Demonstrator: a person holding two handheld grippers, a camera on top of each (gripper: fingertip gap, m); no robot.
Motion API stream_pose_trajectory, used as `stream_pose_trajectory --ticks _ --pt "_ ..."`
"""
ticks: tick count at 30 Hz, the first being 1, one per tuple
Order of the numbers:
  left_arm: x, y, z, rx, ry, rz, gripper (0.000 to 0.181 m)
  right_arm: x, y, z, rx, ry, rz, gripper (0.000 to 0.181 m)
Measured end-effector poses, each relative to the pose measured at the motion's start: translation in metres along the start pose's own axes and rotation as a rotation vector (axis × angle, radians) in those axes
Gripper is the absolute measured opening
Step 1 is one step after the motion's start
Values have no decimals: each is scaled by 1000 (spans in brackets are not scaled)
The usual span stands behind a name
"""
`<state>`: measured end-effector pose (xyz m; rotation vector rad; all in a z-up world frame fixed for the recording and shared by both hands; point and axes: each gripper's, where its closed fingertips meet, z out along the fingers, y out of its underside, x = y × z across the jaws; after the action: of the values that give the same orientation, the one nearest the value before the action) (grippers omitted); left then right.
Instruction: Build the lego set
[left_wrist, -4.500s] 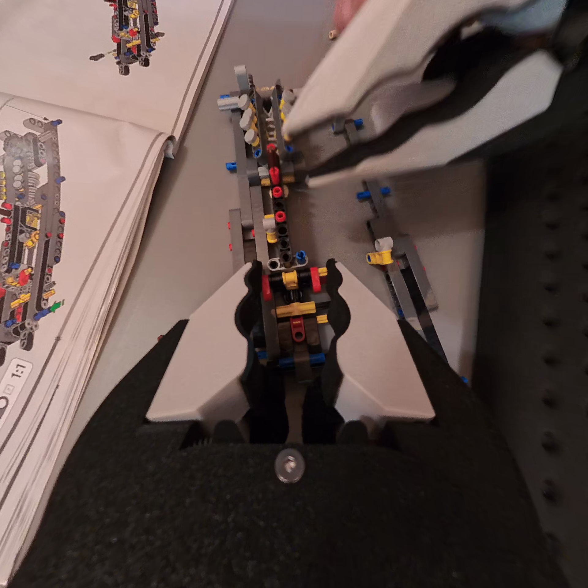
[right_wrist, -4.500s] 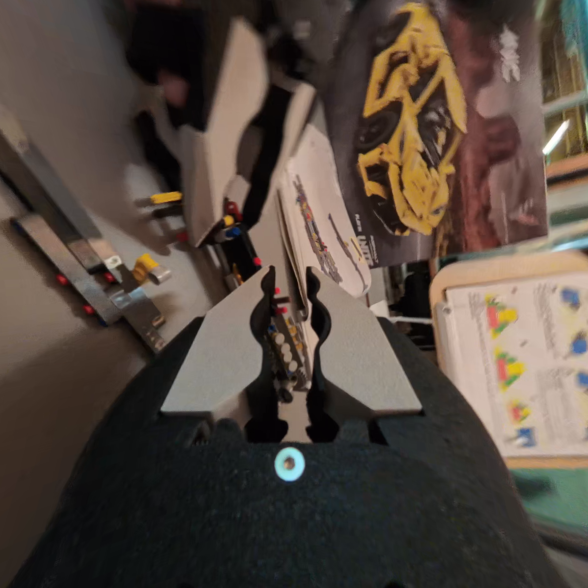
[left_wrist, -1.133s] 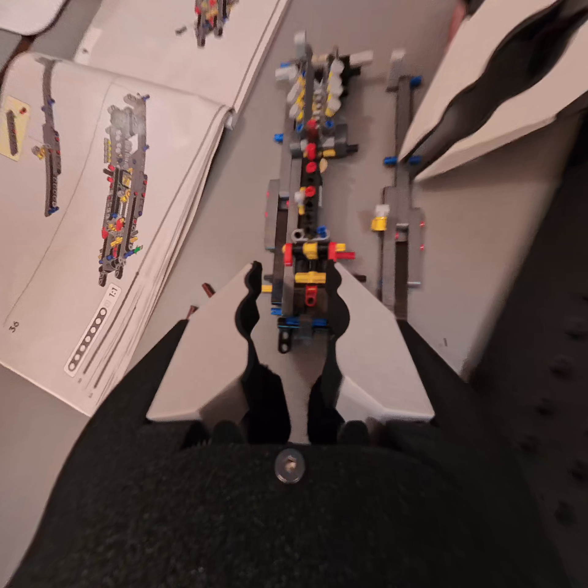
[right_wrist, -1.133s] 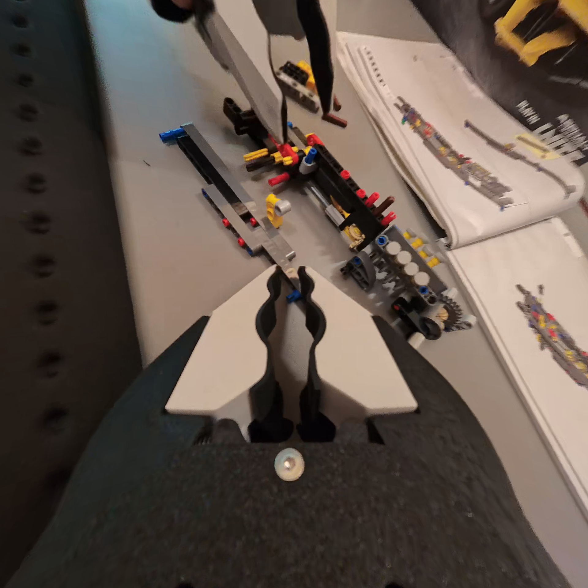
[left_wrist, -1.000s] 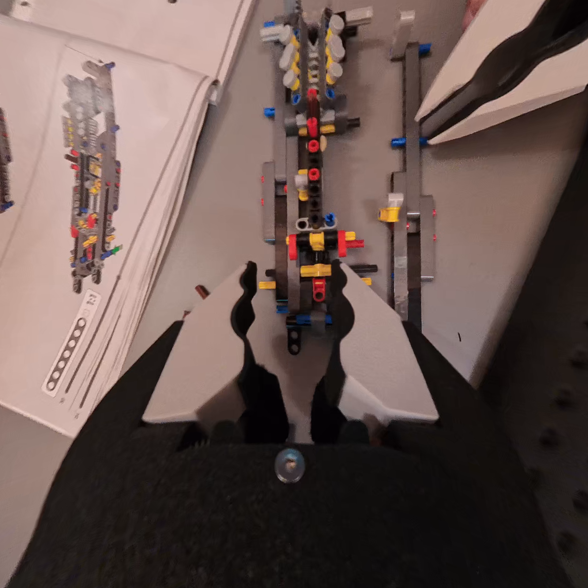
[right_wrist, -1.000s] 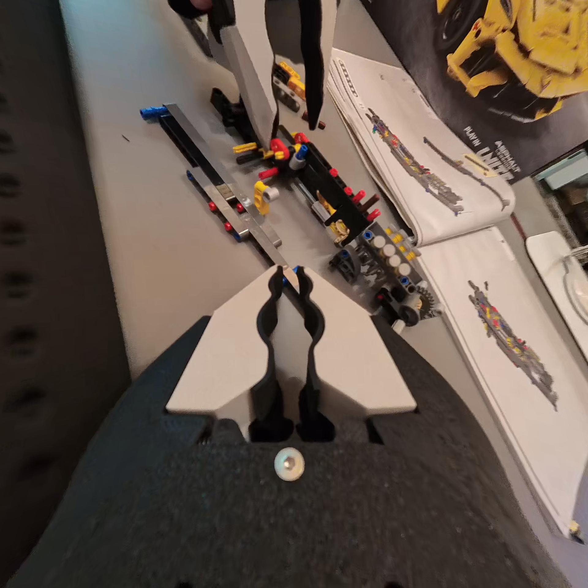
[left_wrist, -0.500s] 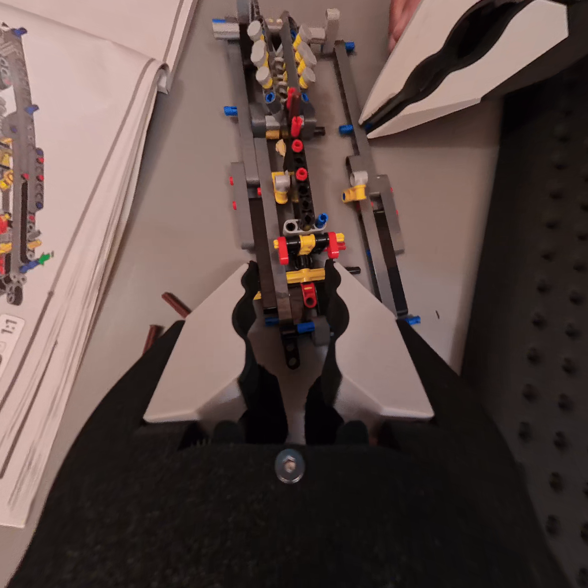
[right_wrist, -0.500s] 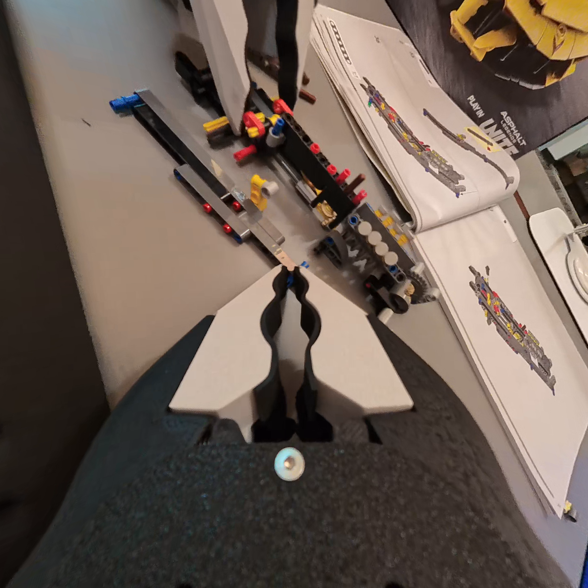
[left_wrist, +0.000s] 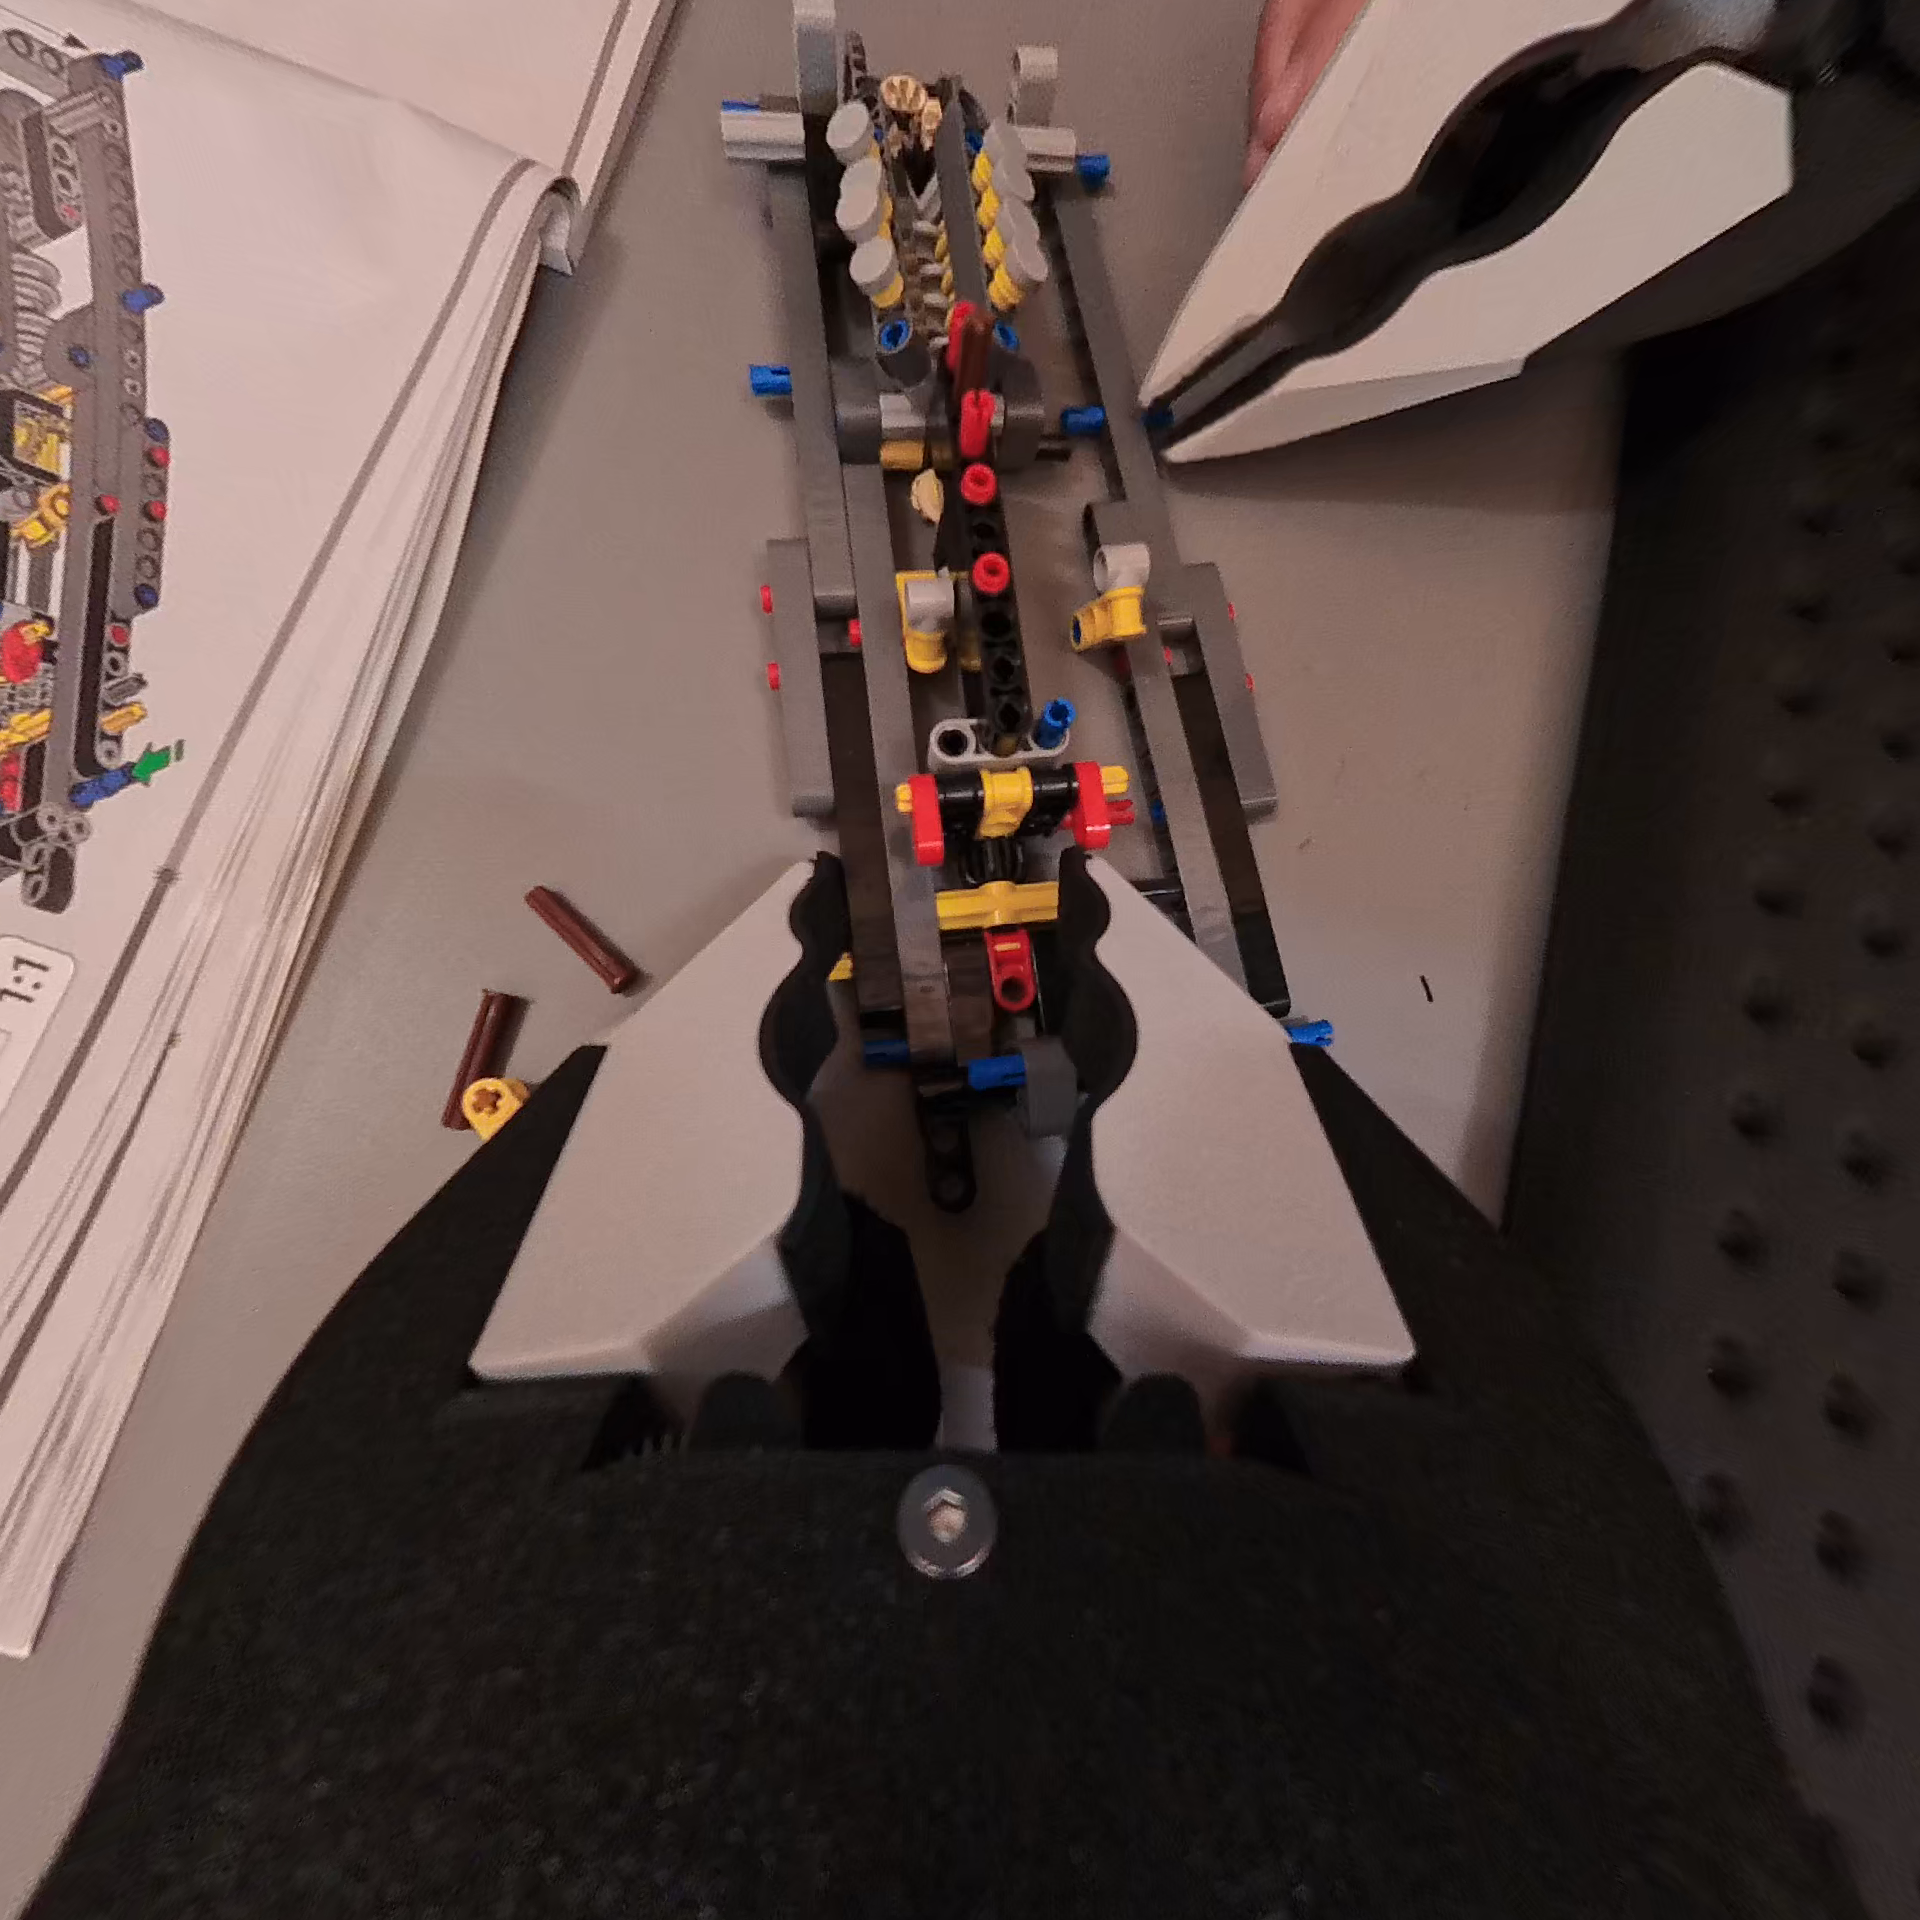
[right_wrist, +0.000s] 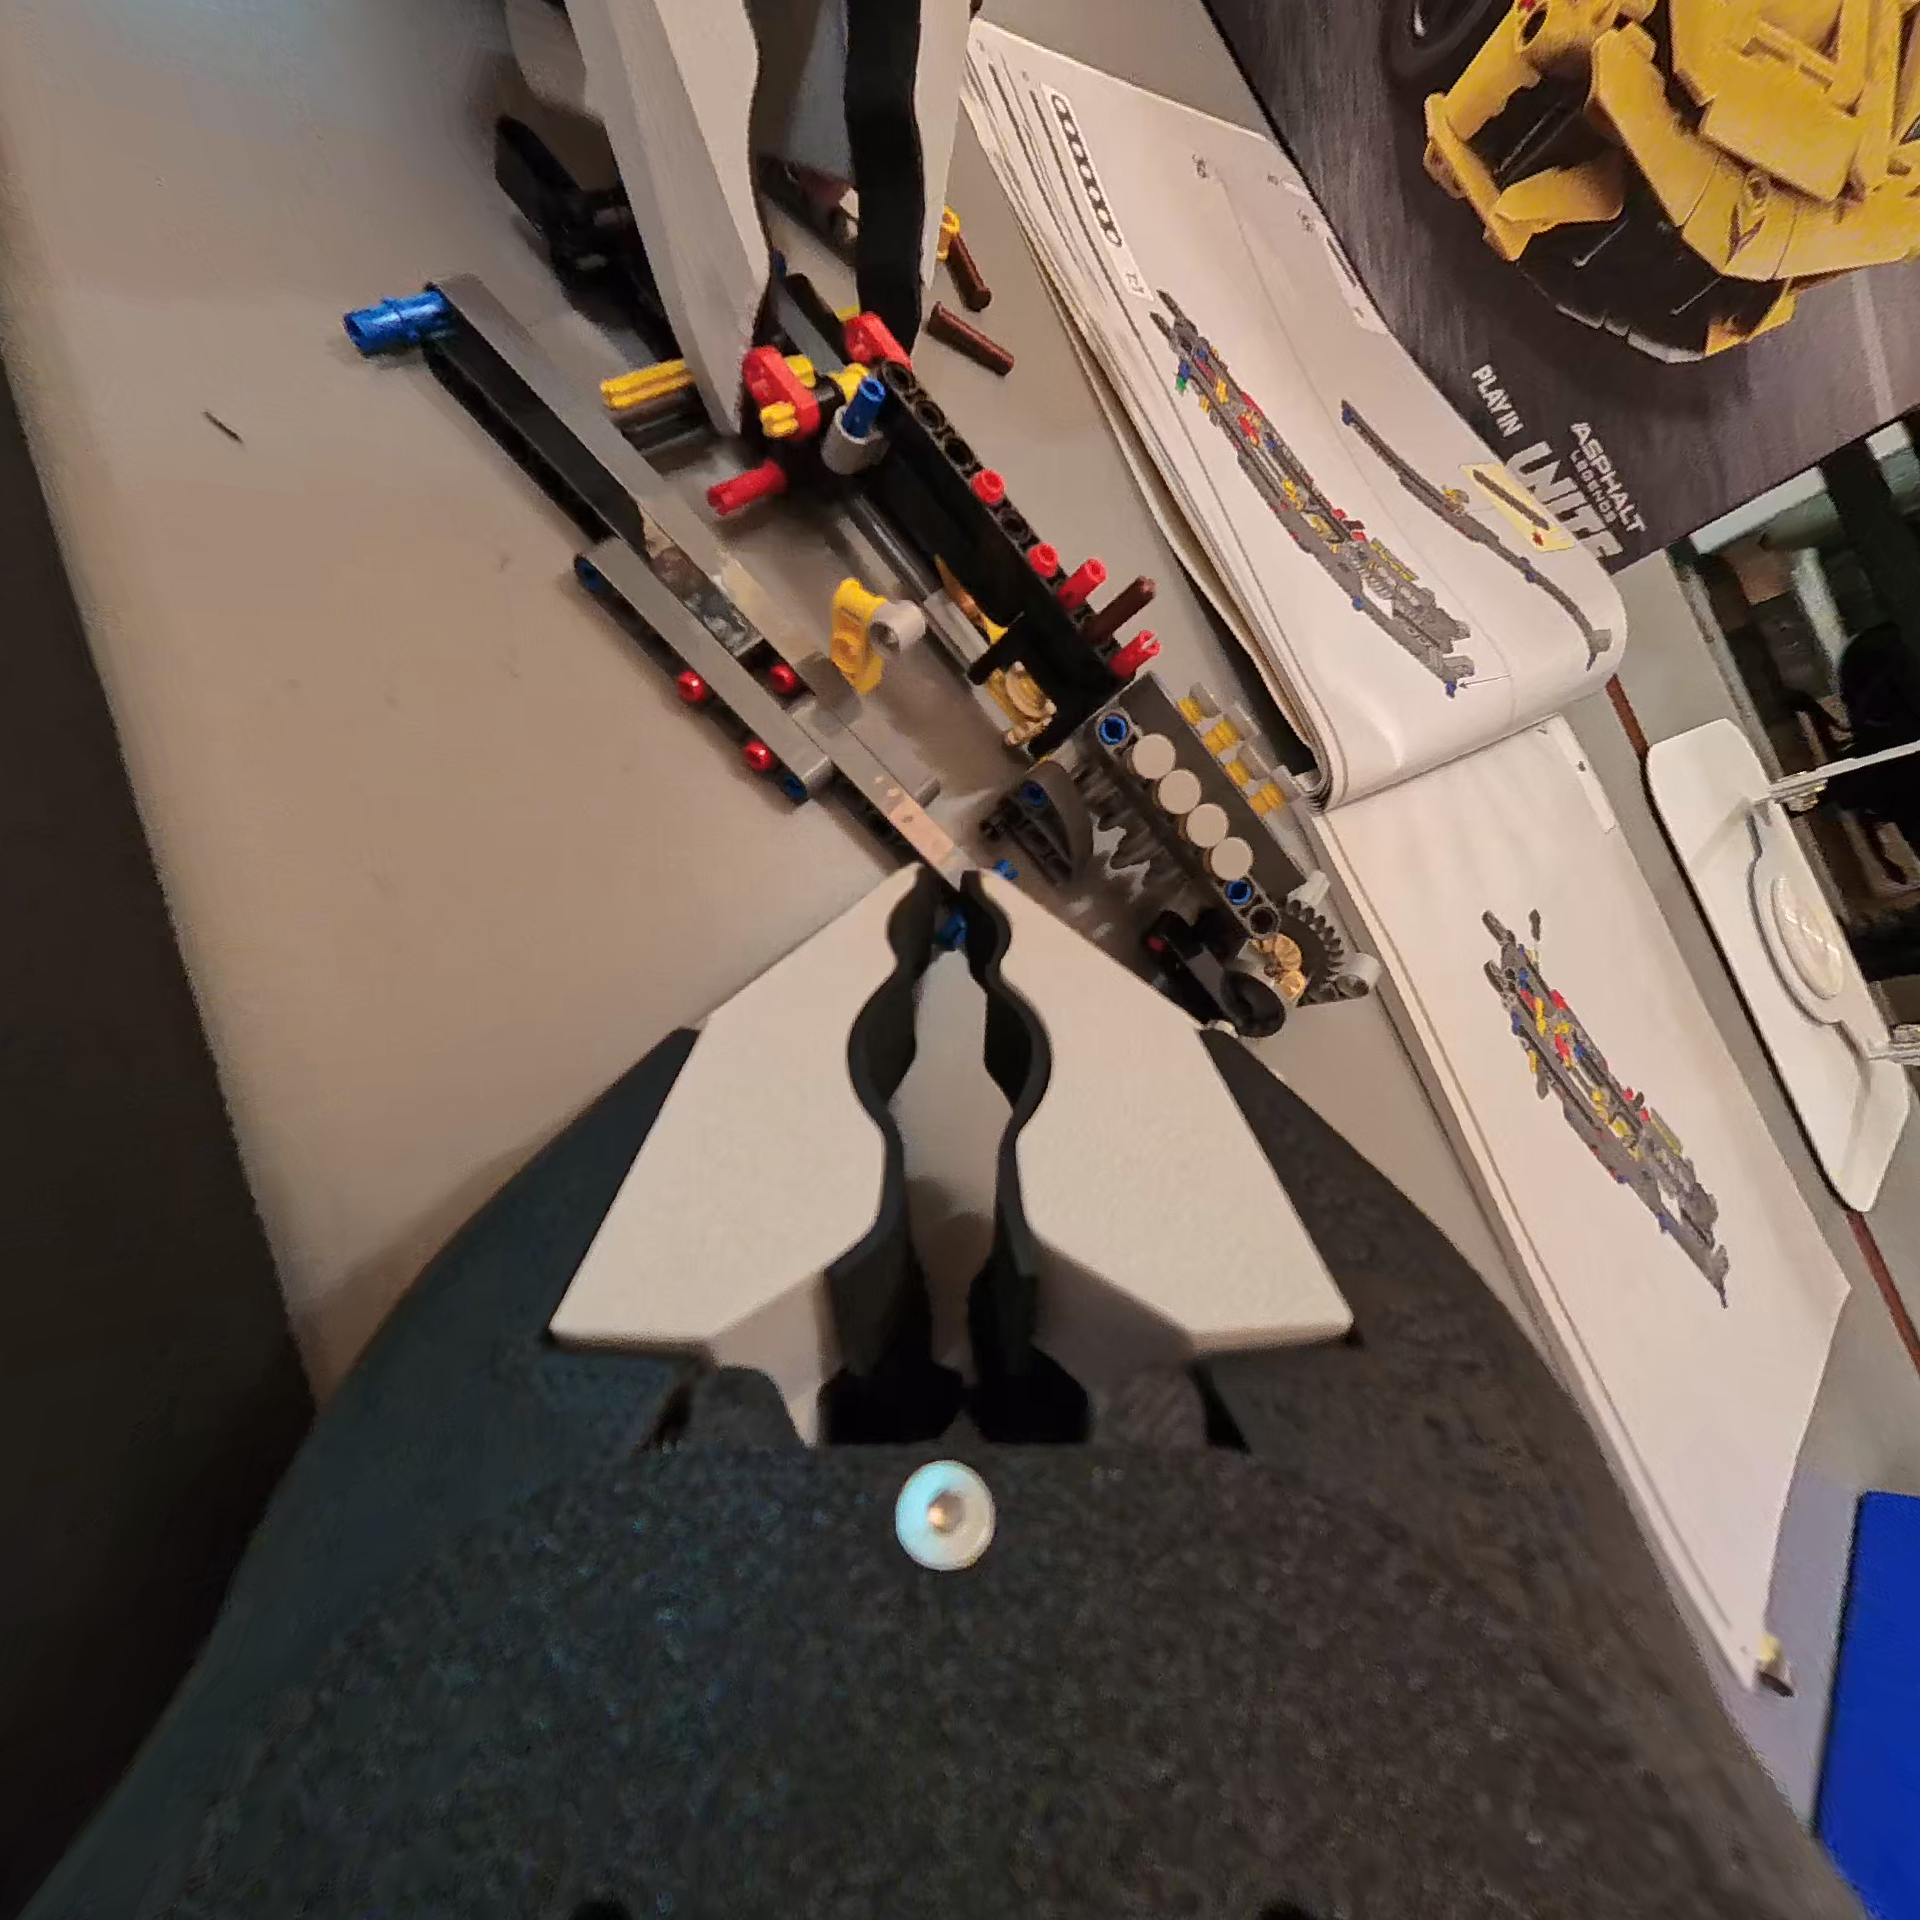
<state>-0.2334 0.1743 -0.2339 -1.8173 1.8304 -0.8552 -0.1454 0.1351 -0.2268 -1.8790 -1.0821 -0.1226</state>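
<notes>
A long lego chassis (left_wrist: 977, 582) of grey and black beams with red, yellow and blue pins lies lengthwise on the grey table; it also shows in the right wrist view (right_wrist: 966, 488). My left gripper (left_wrist: 948, 883) is shut on its near end, one finger on each side. A separate grey side beam (left_wrist: 1174, 707) with a yellow connector lies close along the chassis's right side. My right gripper (right_wrist: 948, 894) is shut on the far end of that side beam (right_wrist: 665, 582), at a blue pin. It shows in the left wrist view (left_wrist: 1158, 431) too.
An open instruction booklet (left_wrist: 260, 416) lies left of the chassis. Two brown axles (left_wrist: 582, 935) and a yellow bush (left_wrist: 494, 1101) lie loose by my left finger. A box with a yellow car (right_wrist: 1662, 208) and a white tray (right_wrist: 1766, 935) stand beyond. A dark studded surface (left_wrist: 1766, 935) borders the table's right edge. Tip to tip, the grippers are about 11 centimeters apart.
My left gripper moved forward and closed on the chassis's near end. My right gripper shifted the side beam left, from well apart to close beside the chassis.
</notes>
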Motion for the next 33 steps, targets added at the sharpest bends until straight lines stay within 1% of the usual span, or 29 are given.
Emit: stream_pose_trajectory --ticks 4,11,18,28,29,30,31,33 --pt "1 -1 1 5 -15 -1 40 -4 -1 -2 9 -29 14 5" --pt "2 -1 1 8 -11 0 39 0 -2 5 -18 11 0 2" --pt "1 0 0 10 -8 -10 39 4 0 5 -29 43 1 0" --pt "0 1 0 8 -15 -11 39 8 4 5 -46 50 38 1" --pt "0 1 -1 9 -11 -11 39 7 4 4 -49 44 35 2" --pt "1 1 -1 10 -7 -10 39 7 3 3 -47 37 35 8" --pt "1 1 -1 11 -6 -10 39 9 2 -1 -40 26 40 13" --pt "1 1 -1 10 -6 -6 40 19 4 -14 -6 -30 78 16"
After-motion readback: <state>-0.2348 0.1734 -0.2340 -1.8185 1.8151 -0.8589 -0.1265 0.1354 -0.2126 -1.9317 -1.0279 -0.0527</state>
